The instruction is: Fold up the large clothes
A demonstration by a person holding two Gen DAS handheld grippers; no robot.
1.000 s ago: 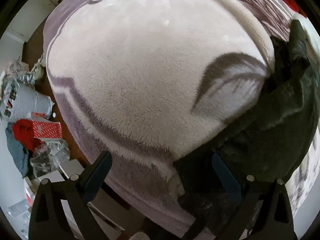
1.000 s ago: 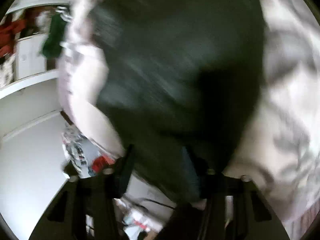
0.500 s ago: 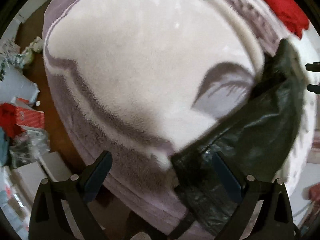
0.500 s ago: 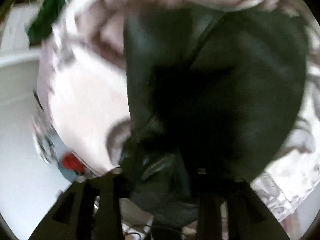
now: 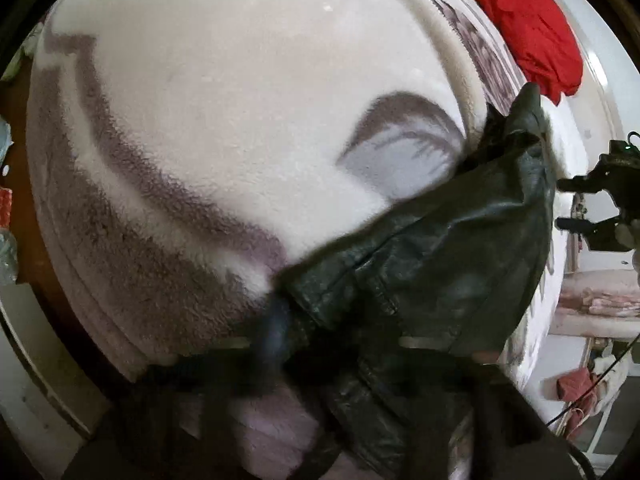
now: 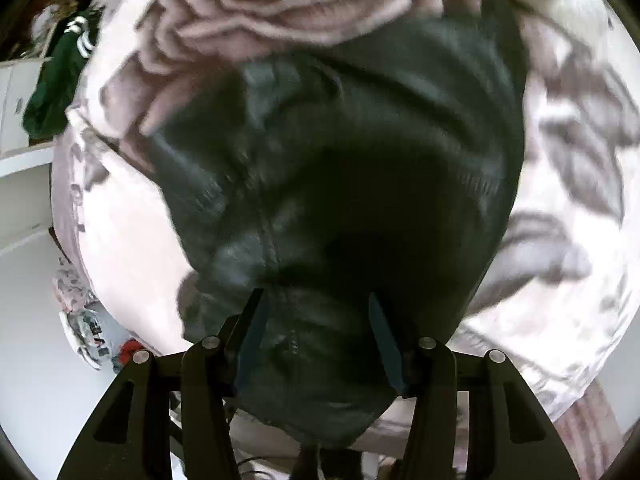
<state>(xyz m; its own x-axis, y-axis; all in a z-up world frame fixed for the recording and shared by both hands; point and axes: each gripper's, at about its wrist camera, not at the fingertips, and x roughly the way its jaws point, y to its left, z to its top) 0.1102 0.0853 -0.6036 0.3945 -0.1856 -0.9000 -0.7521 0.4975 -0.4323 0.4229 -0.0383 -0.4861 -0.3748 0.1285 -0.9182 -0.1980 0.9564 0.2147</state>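
A black leather jacket [image 5: 448, 240] lies on a white and mauve fleece blanket [image 5: 240, 100] on a bed. In the left wrist view my left gripper [image 5: 328, 344] is blurred and low at the jacket's near edge; whether its fingers grip the leather I cannot tell. My right gripper shows at the far right of that view [image 5: 576, 204], beside the jacket's far end. In the right wrist view my right gripper [image 6: 316, 320] stands open, its blue pads [image 6: 252, 332] either side of the jacket [image 6: 360, 160], which fills the middle.
A red garment [image 5: 528, 20] lies at the far end of the bed. A dark green garment [image 6: 56, 80] hangs by white furniture at the left. Clutter [image 6: 88, 328] sits on the floor below the bed edge. Pink folded bedding [image 5: 596, 300] is stacked at the right.
The left gripper has moved in over the jacket's near edge and is now blurred. The jacket has spread out flatter under the right gripper, whose fingers are wider apart.
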